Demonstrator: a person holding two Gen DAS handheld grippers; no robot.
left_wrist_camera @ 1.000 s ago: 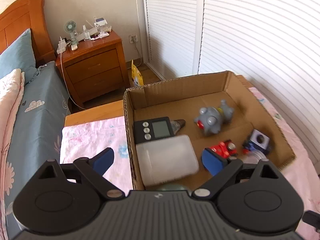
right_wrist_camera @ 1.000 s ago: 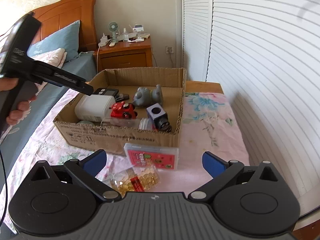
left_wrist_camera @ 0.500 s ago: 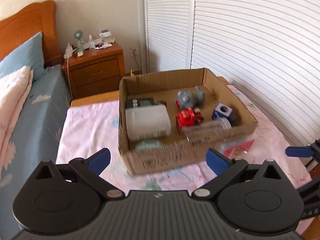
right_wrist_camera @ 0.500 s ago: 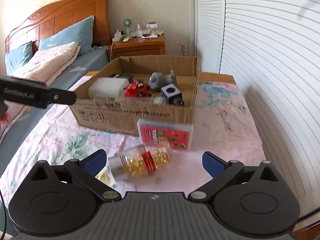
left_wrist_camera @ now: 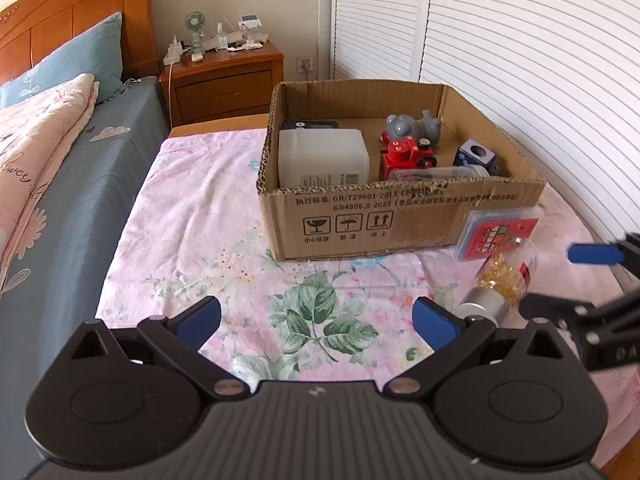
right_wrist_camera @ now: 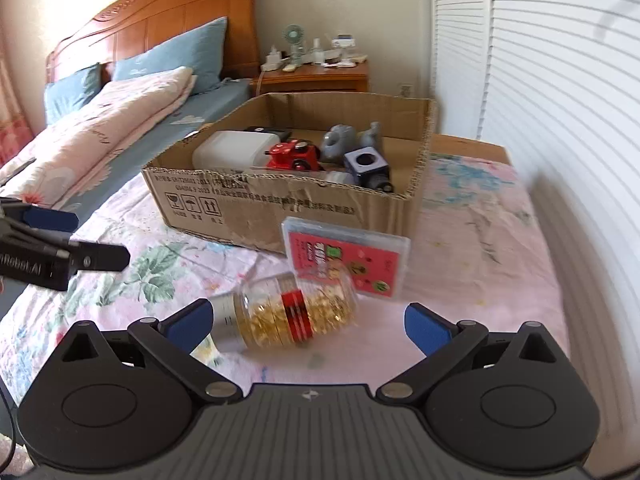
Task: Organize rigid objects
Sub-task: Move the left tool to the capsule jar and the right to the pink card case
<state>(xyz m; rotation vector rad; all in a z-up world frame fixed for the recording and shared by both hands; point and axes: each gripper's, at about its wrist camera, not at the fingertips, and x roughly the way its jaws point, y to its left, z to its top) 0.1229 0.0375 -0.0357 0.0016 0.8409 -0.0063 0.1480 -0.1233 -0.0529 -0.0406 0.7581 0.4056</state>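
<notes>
Gaping wide and empty, both grippers' jaws hover: right gripper [right_wrist_camera: 307, 320] straddles the capsule bottle [right_wrist_camera: 292, 312], left gripper [left_wrist_camera: 316, 318] over bedsheet [left_wrist_camera: 208, 216]

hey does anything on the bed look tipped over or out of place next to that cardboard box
Yes. A clear capsule bottle lies on its side on the sheet, outside the cardboard box that holds the other items. A pink card case lies flat beside it, also outside. The box's near wall looks scuffed and creased. Nothing has spilled.
</notes>
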